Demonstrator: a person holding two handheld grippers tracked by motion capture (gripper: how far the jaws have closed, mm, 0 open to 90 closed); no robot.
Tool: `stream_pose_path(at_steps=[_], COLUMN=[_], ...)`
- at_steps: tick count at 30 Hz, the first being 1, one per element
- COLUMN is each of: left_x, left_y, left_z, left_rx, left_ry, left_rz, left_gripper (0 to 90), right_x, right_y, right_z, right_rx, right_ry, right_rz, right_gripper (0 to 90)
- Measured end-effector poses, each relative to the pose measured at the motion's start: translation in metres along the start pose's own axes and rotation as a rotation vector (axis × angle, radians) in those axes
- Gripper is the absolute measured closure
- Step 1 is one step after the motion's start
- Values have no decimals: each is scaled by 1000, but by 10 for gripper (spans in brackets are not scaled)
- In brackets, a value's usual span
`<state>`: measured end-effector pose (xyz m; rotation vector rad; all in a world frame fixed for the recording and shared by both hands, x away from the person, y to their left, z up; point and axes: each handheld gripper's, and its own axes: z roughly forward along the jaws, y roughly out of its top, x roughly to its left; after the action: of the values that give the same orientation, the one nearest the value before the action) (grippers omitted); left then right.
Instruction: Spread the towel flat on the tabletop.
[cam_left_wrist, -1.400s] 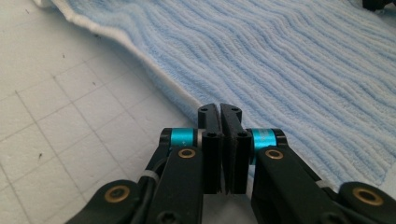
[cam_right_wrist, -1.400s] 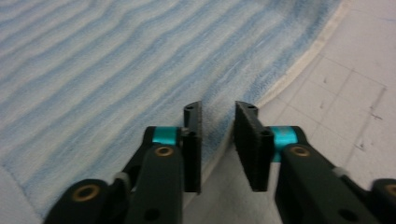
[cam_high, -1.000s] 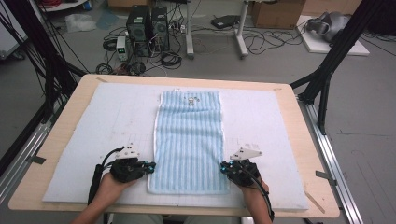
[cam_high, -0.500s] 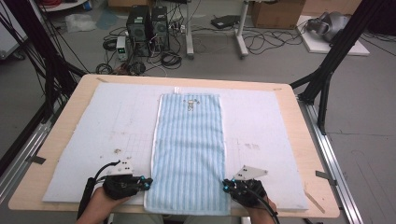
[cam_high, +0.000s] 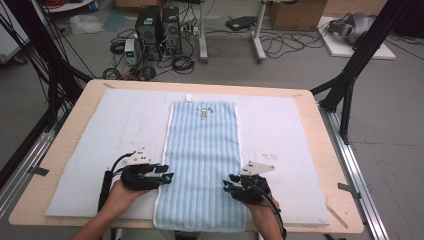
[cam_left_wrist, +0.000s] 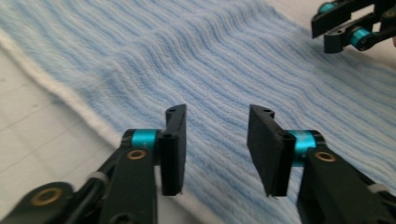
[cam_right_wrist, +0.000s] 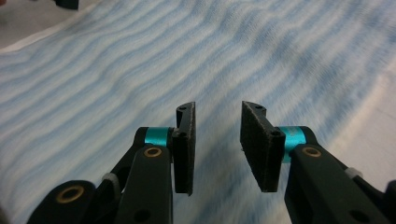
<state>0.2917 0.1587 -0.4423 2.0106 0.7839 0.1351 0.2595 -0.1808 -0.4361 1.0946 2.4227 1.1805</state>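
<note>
blue towel (cam_high: 202, 160) lies between both parted grippers.

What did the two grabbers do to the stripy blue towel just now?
Both grippers pulled the light blue striped towel toward the person, until its near end reached the table's front edge. Then the left gripper and right gripper came a little forward again; both now stand open with nothing between their jaws. The white mat stayed put.

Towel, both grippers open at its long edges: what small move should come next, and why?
Probably lower each gripper and close on its edge. The towel lies flat lengthwise; the left gripper sits at its left edge and the right gripper at its right edge, jaws apart, nothing between them, so neither side is gripped.
</note>
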Motion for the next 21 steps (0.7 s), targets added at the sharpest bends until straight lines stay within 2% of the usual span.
stream_pose_path(at_steps=[3, 5, 7, 8, 9, 12, 18, 21], left_x=[-1, -5, -5, -5, -6, -11, -20, -17], left_y=[-1, -3, -3, -3, -4, -8, -17, -12], left_z=[12, 14, 12, 10, 9, 3, -8, -11], left_rx=[43, 43, 66, 82, 86, 94, 115, 91], left_ry=[-11, 13, -4, -20, -23, -43, -104, -70], left_rz=[23, 58, 83, 77, 91, 98, 93, 55], left_gripper=[543, 604, 827, 868, 871, 873, 853, 665], right_x=[-4, -4, -5, -5, -5, 0, 16, 17], right_y=[6, 7, 7, 6, 6, 3, -7, -7], right_z=[14, 20, 19, 19, 18, 14, 1, -3], right_rx=[29, 60, 61, 64, 63, 79, 116, 112], right_ry=[9, 9, 19, 27, 30, 51, 126, 129], right_rz=[-13, -38, -42, -42, -44, -52, -78, -85], right_gripper=[732, 807, 863, 869, 873, 875, 872, 793])
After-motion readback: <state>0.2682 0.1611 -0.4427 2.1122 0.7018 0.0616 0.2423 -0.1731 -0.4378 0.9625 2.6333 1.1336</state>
